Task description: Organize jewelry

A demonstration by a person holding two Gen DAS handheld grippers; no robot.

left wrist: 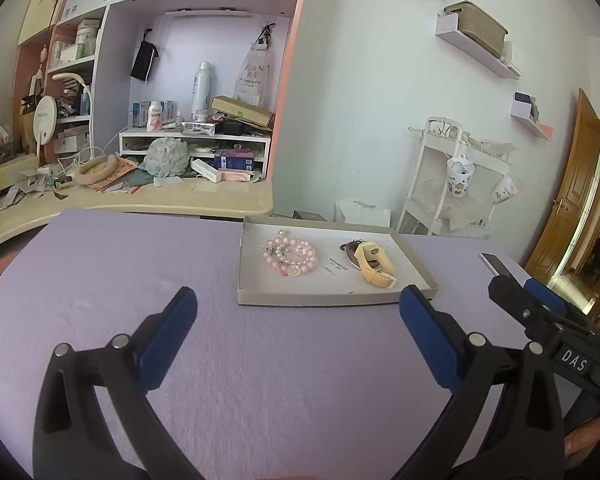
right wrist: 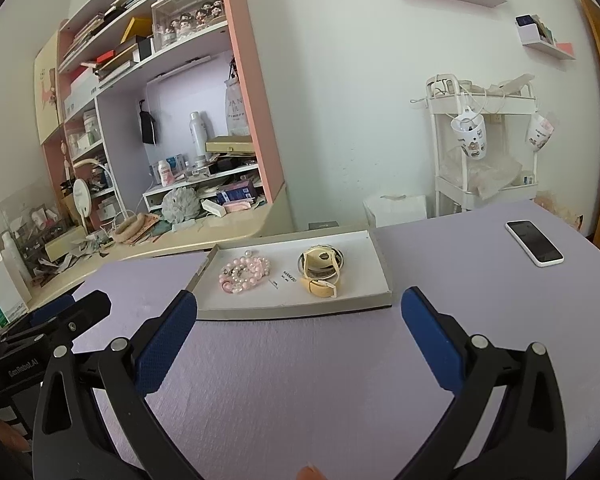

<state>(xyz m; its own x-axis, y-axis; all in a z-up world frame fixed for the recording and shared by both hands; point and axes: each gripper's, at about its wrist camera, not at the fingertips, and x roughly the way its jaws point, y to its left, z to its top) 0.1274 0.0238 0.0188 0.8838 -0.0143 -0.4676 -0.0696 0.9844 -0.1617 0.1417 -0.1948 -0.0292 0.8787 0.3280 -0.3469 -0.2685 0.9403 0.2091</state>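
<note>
Found the left tool [left wrist: 298, 296] spread wide and holding nothing, low over the counter [left wrist: 260, 360] just short of the tray [left wrist: 340, 280]. Found the right tool [right wrist: 298, 294] likewise wide and bare, beside it and facing the same tray.

Saw the jewelry already inside the tray: pink beads [left wrist: 290, 256] in a heap at the left, a watch [left wrist: 374, 266] with a pale yellow strap at the right, and a small label [left wrist: 337, 266] between them. Saw a phone [right wrist: 534, 242] lying well apart on the counter.

Judged this to fit two stages: pieces gathered in a tray and waiting to be sorted, or pieces already laid in their two groups. Could not settle which. For any pick here, judged it best to come in low over the near wall, pinch one strand or the strap only, and lift slowly so the tangled beads did not drag their neighbours.

Could not count the bead strands or tell them apart. Could barely make out a metal ring under the watch. Could not read the label fully. Saw only a fingertip at the lower edge of the right view.
</note>
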